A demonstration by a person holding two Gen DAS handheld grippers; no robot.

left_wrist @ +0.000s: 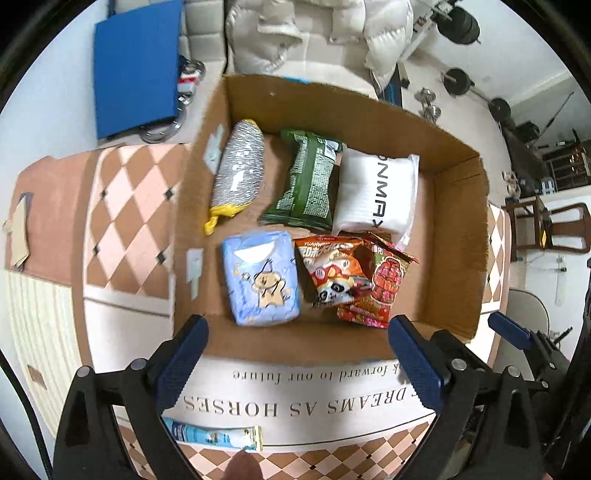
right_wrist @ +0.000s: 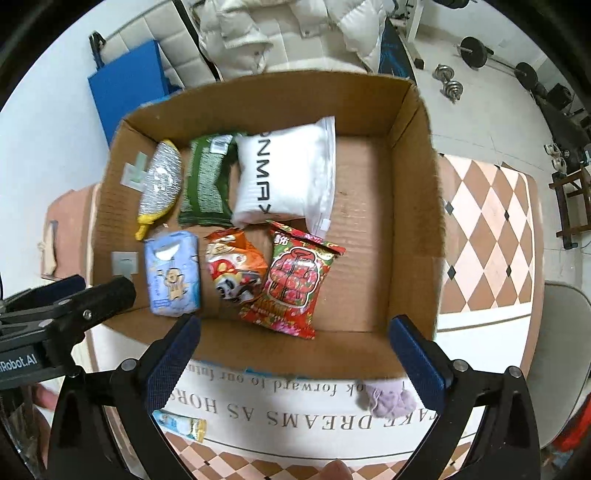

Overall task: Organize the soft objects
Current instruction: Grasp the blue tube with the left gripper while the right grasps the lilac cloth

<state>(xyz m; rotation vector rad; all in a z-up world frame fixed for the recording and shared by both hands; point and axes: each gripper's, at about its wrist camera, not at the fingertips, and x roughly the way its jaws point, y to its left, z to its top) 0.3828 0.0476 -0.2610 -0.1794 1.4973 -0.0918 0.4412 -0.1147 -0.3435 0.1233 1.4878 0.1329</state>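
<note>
- My left gripper (left_wrist: 297, 332) hangs above the near edge of the cardboard box (left_wrist: 458, 236), jaws spread wide with nothing between them.
- My right gripper (right_wrist: 295, 332) points down over the same near edge, jaws likewise wide and empty.
- Back row in the box, left to right: a silver mesh bundle with yellow ends (left_wrist: 236, 170), a green packet (left_wrist: 308, 182) and a white pouch with black letters (left_wrist: 375, 192), the last two touching.
- Front row: a blue tissue pack with a cartoon animal (left_wrist: 260, 282), an orange snack bag (left_wrist: 334, 273) and a red snack bag (right_wrist: 293, 284) overlapping it.
- The right part of the box floor is bare cardboard.
- On the checked tablecloth (right_wrist: 487, 229) outside the box, near my grippers: a small blue-and-white tube (left_wrist: 212, 435) at left and a fuzzy lilac item (right_wrist: 388, 400) at right.
- A white padded jacket (left_wrist: 317, 33) lies beyond the box.
</note>
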